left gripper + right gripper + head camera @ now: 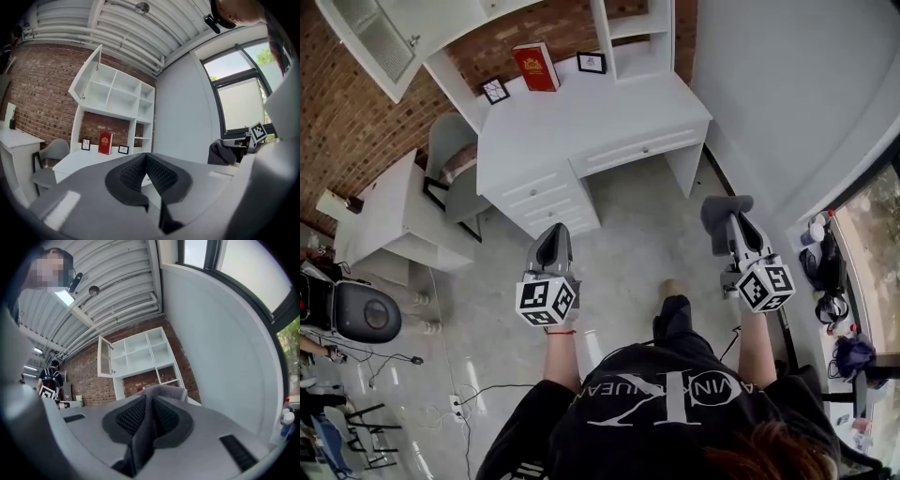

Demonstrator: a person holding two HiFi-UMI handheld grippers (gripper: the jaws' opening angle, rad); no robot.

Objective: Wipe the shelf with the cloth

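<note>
Left gripper [146, 158]: jaws pressed together, nothing between them.
Right gripper [149, 404]: clamped on the grey cloth [723, 210] (it drapes over the tips).
Shelf [119, 99]: white, against the brick wall [42, 93].

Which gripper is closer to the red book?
Left. The left gripper hangs short of the desk, almost in line with the red book; the right gripper, holding the cloth, is off to the book's right.

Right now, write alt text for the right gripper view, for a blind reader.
The right gripper is shut on a grey cloth; beyond, a white shelf unit with one open door stands against a brick wall.
</note>
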